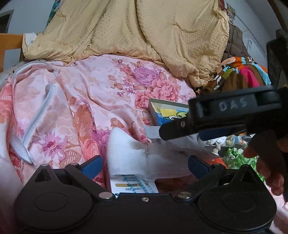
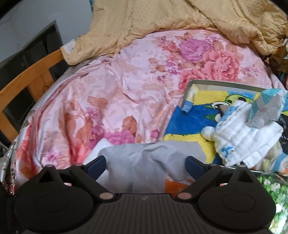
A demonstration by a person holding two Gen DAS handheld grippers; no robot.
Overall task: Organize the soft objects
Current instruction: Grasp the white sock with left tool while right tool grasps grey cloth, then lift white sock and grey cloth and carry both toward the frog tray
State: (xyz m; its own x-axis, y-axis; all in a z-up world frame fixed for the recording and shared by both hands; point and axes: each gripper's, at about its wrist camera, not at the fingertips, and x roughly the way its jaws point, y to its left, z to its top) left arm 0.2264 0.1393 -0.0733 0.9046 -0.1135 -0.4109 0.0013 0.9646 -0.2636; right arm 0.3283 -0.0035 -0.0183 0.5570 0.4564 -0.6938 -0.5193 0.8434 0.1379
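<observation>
- Right gripper (image 2: 145,164) has its jaws spread wide, a grey cloth (image 2: 144,158) lying loose between them, not pinched.
- Left gripper (image 1: 145,163) is just as wide open over a white gauze cloth (image 1: 133,156), gripping nothing.
- Everything sits on a pink floral bedsheet (image 2: 117,90), with a yellow quilt (image 2: 171,16) heaped behind and a cartoon-print box (image 2: 194,115) on the right.

The left gripper (image 1: 145,162) points forward and a little downward, its blue-padded fingers (image 1: 93,164) spread wide apart with nothing pressed between the pads. The right gripper (image 2: 145,164) tilts down more steeply, its jaws also wide apart and its pads (image 2: 96,164) gripping nothing. In the left wrist view the right gripper's black body (image 1: 225,115) reaches in from the right edge, and the person's hand (image 1: 266,160) wraps its handle, fingers curled underneath.
</observation>
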